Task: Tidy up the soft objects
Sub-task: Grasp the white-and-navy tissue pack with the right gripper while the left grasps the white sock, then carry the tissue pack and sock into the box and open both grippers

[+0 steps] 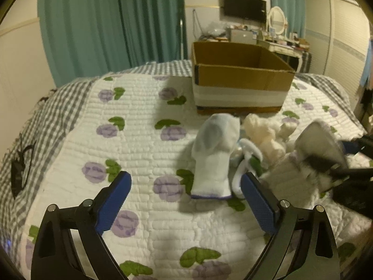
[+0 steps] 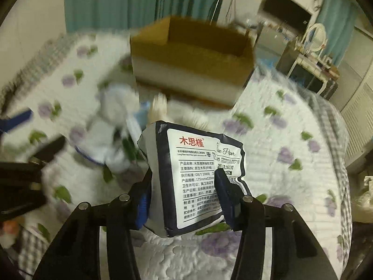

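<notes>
A quilted bed (image 1: 144, 154) carries an open cardboard box (image 1: 240, 79) at its far side. Before it lies a white sock (image 1: 214, 154), long axis running toward the box, cuff nearest. The right hand-held gripper (image 2: 184, 196) clenches a tissue pack (image 2: 193, 177) upright above the quilt. The left hand-held gripper (image 1: 186, 193) is spread, holding nothing.

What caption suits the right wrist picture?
Right gripper clamps a tissue pack above the floral quilt, cardboard box ahead.
</notes>
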A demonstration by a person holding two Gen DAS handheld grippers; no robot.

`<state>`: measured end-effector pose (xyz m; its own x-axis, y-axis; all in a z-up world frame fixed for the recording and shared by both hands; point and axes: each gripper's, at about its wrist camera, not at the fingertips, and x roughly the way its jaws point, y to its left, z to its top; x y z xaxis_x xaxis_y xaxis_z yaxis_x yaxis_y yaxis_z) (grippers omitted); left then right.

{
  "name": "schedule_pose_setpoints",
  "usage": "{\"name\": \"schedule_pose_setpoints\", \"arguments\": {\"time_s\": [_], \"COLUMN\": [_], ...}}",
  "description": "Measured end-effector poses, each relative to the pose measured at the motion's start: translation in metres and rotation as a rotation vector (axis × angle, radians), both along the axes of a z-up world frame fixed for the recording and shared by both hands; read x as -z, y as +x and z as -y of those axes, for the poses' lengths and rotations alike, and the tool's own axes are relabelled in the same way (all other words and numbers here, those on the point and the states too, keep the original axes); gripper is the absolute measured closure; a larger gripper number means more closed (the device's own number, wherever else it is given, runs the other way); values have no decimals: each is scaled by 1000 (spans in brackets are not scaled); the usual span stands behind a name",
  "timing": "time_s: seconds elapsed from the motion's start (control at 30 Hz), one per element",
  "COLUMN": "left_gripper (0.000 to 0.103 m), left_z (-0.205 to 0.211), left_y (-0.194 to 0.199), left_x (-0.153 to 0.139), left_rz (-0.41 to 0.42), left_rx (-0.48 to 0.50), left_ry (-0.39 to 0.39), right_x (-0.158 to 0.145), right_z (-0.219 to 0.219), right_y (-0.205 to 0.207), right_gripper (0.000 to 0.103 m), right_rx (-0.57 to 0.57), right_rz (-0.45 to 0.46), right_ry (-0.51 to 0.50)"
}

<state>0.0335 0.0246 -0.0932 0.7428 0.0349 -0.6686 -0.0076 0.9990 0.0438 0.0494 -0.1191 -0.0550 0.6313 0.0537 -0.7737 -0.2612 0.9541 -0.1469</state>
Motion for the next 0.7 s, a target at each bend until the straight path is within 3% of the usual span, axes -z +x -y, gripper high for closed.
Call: {"name": "schedule_pose_setpoints", "arguments": {"time_s": [0.13, 0.2, 0.33, 0.47, 0.57, 0.7], "left_gripper": [7, 7, 8, 8, 26, 41], "left_z": [4, 6, 8, 5, 9, 14], "left_y": [12, 24, 53, 79, 97, 106], "left_x": [-5, -4, 7, 22, 33, 35], "left_rz": [1, -9, -30, -86, -112, -128], "left_rx": [25, 36, 33, 42, 50, 87], "left_ry": [-5, -8, -20, -132, -148, -175], "right_x": [-29, -32, -15, 8, 12, 9], "right_z": [-7, -7, -6, 8, 16, 21], "right_y": [17, 34, 65, 75, 79, 77], "right_gripper": [53, 53, 53, 53, 53, 53], "right_rx": [-22, -22, 6, 57, 74, 73], "right_rz": [80, 78, 46, 21, 15, 35], "right_ry": [-45, -72, -93, -62, -39, -21]}}
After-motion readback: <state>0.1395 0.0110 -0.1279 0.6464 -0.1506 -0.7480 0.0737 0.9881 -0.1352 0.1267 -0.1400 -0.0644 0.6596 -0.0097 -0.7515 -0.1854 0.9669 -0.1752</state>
